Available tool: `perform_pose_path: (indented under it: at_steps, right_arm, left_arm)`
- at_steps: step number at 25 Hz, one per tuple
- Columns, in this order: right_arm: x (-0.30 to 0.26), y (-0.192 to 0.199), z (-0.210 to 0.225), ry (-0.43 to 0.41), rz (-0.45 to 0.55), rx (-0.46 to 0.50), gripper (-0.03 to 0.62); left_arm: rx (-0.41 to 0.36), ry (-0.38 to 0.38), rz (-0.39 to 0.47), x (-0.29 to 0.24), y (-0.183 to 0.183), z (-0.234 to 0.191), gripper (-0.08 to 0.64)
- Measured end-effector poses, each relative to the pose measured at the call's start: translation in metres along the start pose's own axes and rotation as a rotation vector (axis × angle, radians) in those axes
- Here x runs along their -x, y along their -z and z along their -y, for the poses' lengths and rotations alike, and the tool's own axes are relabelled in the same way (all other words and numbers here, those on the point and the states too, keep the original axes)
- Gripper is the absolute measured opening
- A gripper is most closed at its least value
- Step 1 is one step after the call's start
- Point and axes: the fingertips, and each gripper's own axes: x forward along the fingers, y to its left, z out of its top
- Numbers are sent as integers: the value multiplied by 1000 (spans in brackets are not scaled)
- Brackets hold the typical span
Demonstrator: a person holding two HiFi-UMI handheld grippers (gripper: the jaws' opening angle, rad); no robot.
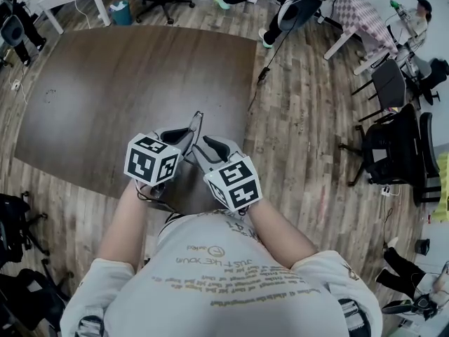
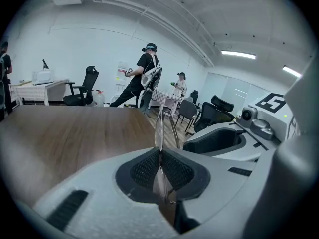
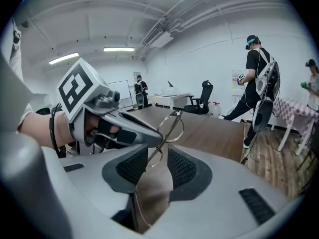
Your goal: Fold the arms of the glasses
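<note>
Over the near edge of the brown wooden table [image 1: 105,83], the grey left gripper [image 2: 160,163] pinches the thin wire-rimmed glasses [image 2: 159,133] upright toward twelve o'clock, while the jaws of the grey right gripper [image 3: 154,166] stand spread astride one slender arm [image 3: 134,203], not pressing it.

Glasses [image 1: 197,121] mostly out of sight
In the head view only a thin sliver of them shows past the left hand-held gripper [image 1: 188,135] and the right hand-held gripper [image 1: 208,146]; hinges and arms are too small to tell. In the left gripper view the glasses [image 2: 160,128] stand edge-on, lower part buried between the pads [image 2: 144,171]. The counter's [image 1: 105,83] near edge runs out of sight under the person's arms [image 1: 133,223].
</note>
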Motion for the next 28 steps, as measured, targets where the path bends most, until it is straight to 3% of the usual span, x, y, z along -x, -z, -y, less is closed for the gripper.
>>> perform_pose_path:
  at_steps: [7, 16, 24, 28]
  right_arm:
    - [8, -11, 8, 9, 62, -69, 123]
    - [15, -10, 21, 36, 89, -176, 123]
    - [12, 27, 40, 26, 41, -403, 123]
    - [10, 42, 42, 40, -23, -446, 123]
  left_arm:
    - [-29, -82, -19, 1, 6, -18, 35]
    - [23, -199, 3, 6, 5, -42, 34]
    - [106, -296, 77, 18, -5, -59, 35]
    - [124, -321, 92, 24, -8, -65, 35]
